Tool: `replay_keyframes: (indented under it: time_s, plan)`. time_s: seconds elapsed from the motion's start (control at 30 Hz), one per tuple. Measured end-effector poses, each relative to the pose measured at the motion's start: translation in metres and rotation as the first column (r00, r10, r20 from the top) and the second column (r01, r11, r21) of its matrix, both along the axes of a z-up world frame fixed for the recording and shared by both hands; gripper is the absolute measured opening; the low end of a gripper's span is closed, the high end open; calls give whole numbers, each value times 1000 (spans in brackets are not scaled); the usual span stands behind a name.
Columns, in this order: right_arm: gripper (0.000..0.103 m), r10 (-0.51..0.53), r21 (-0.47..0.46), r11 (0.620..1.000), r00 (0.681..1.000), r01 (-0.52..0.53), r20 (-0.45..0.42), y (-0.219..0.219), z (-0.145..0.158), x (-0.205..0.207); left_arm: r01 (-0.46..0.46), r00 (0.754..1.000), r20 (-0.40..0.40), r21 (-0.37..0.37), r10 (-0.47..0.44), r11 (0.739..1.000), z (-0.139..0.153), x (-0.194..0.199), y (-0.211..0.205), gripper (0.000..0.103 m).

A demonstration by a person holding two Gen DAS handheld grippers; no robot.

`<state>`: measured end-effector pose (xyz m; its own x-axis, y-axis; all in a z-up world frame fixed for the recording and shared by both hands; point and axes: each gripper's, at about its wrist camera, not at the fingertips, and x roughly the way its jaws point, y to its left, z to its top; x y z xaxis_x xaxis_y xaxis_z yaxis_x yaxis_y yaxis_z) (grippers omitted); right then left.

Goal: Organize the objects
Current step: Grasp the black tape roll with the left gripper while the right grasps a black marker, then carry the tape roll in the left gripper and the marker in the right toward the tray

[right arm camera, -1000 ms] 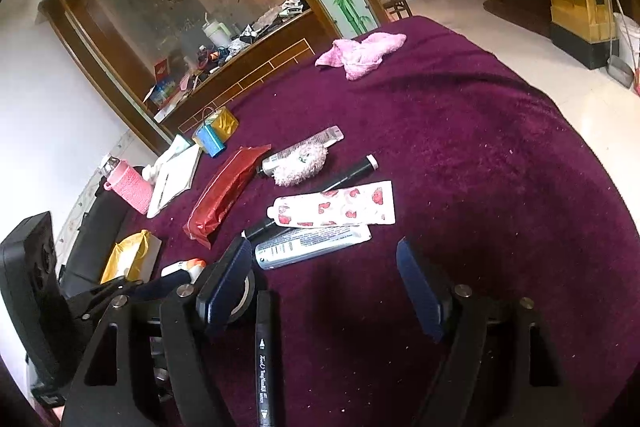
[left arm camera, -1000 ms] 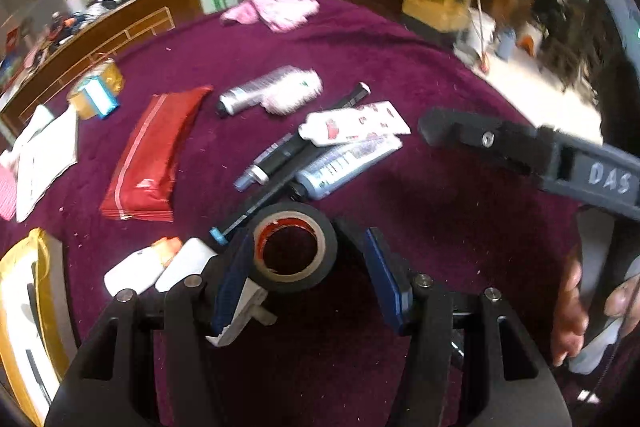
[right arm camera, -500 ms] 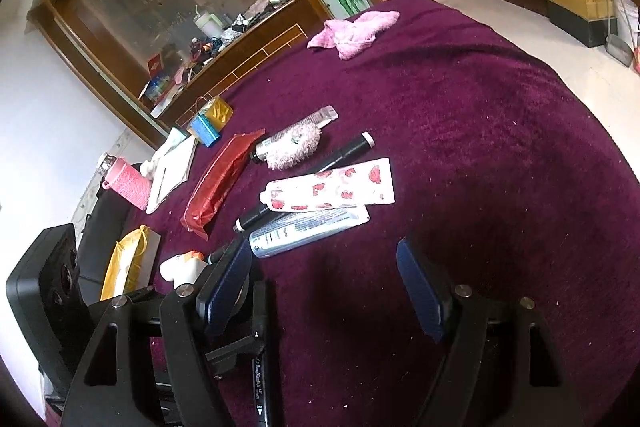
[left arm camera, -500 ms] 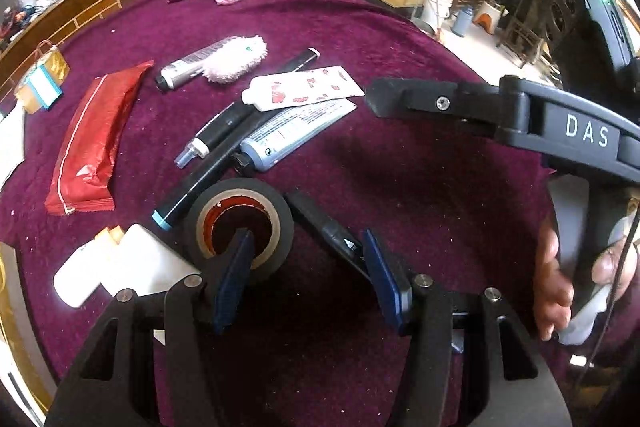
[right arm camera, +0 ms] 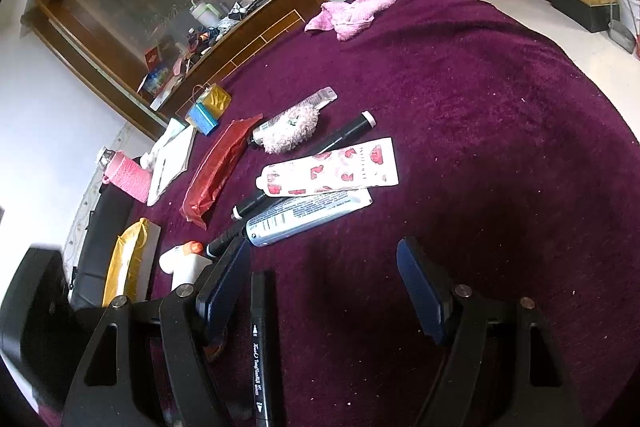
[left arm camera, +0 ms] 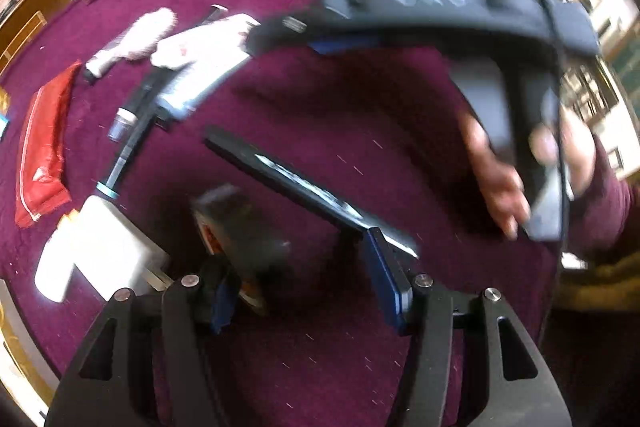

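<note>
Mid-sort on the maroon plush-covered tabletop (right arm camera: 480, 107), with nothing yet lifted clear. Left gripper (left arm camera: 300, 267) tipped steeply down, jaws apart and clamped on nothing; black roll of tape with an orange core (left arm camera: 236, 227) tilted up against its left finger, apart from the right pad; too blurred to tell whether hooked on that finger or merely nudged. Right gripper (right arm camera: 320, 287) likewise released, hovering low with the black lettered marker pen (right arm camera: 260, 339) lying on the cloth between its jaws, hard by the left finger and gripped by neither. Judged step: lining up picks on the roll and the marker. Next move calls for centring the jaws squarely over the chosen item, then closing firmly before any lift; a glancing contact likely to roll the tape away. No obvious receiving bin in view. Gold foil gift bag (right arm camera: 218, 99) with a blue box (right arm camera: 202, 119) just in front, and a yellow flat pouch (right arm camera: 128, 267) at the near left edge; contents of both hidden. Strawberry-print white tube (right arm camera: 328, 171) and silver-blue tube (right arm camera: 304, 215) lying loose side by side, touching.
</note>
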<state>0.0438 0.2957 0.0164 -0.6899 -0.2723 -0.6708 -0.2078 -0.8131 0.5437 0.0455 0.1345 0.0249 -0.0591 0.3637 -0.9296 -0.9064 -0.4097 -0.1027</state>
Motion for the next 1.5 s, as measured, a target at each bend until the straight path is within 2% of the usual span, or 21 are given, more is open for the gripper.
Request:
replay_keyframes:
  time_s: [0.03,0.13,0.33,0.4,0.5,0.53,0.57,0.63,0.7,0.83,0.97,1.07,1.17,1.27,1.3,1.33,1.37,1.4,1.43,1.47,1.5]
  plan:
    - [70,-1,1,1000,1000,1,1,0,0,0,14,1000,21,-10,-13,1000,-2,6,0,55]
    - [70,0,3,1000,1000,0,4,-1,-1,-1,30,1000,-4,-25,-30,999,-7,27,3,55]
    - [70,2,12,1000,1000,-3,21,-2,-4,-3,-44,999,6,41,44,998,-7,30,0,55]
    - [70,3,20,1000,1000,-4,22,-2,-4,-3,-81,997,-13,69,82,994,-7,30,1,55]
    - [70,1,28,1000,1000,-2,23,-2,-4,-4,-123,986,-103,73,130,990,-10,43,9,55]
    - [70,1,30,1000,1000,-2,23,-1,-4,-4,-134,982,-125,72,142,988,-8,43,5,52]
    - [70,2,33,999,1000,-3,23,-2,-4,-4,-153,979,-125,84,163,985,-7,46,4,35]
    - [70,5,43,999,1000,-6,22,-2,-4,-4,-205,968,-124,95,216,974,-2,45,-4,12]
    - [70,11,59,998,1000,-12,22,-4,-4,-4,-266,958,-71,138,278,954,1,41,-21,12]
    - [70,52,103,993,999,-53,14,-15,-1,-5,-355,927,-47,214,373,910,11,48,-62,11]
    - [70,118,165,979,993,-115,-4,-33,4,-3,-427,885,-51,306,463,851,30,60,-117,12]
    - [70,155,212,965,988,-156,21,-53,6,-3,-471,854,-52,346,518,812,41,62,-147,12]
    - [70,189,304,930,979,-205,80,-79,3,-6,-511,822,-50,372,567,775,47,64,-174,12]
    - [68,200,448,857,966,-255,166,-110,-4,-13,-547,792,-41,396,610,737,50,64,-201,12]
    - [58,188,524,811,964,-260,187,-122,-6,-14,-557,781,-43,401,623,727,51,66,-209,12]
    - [50,197,543,798,965,-262,175,-128,-4,-13,-569,767,-51,406,639,715,52,65,-216,12]
    - [27,225,524,801,956,-290,186,-133,-2,-14,-586,745,-69,408,663,700,55,66,-227,12]
    - [12,230,522,797,952,-303,202,-138,0,-15,-596,730,-81,409,679,691,54,65,-232,12]
    - [13,230,537,785,950,-310,213,-143,1,-15,-607,715,-90,413,694,679,55,64,-237,12]
    - [13,234,532,786,948,-314,215,-145,1,-15,-623,692,-93,424,716,657,59,65,-249,12]
    - [13,246,503,801,944,-326,219,-146,1,-14,-630,681,-93,431,726,646,60,64,-255,12]
